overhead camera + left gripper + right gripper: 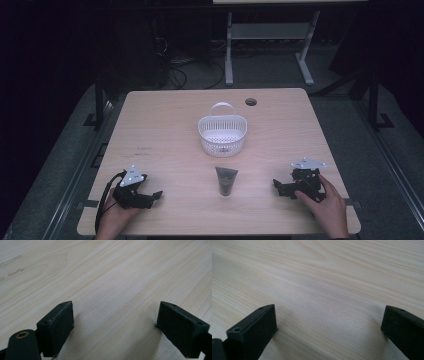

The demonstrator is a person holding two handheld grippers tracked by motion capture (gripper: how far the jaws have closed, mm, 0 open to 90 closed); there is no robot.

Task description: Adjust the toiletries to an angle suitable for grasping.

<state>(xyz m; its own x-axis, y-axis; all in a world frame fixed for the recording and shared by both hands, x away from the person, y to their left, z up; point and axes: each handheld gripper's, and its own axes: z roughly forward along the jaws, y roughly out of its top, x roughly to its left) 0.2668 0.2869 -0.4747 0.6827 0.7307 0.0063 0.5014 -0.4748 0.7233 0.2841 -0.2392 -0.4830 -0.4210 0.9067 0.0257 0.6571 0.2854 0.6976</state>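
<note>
Left gripper and right gripper, each held in a hand, rest low at the near corners of the wooden surface, jaws spread wide and holding nothing. Midway between them lies a dark tube. Just beyond it stands a white perforated basket with a handle, apparently empty.

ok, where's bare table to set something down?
Free: the wide strip left of the white plastic handled basket, and the patch to its right up to the cable hole. Tighter along the near edge: the dark squeeze tube lies between the left hand-held gripper and right hand-held gripper.
</note>
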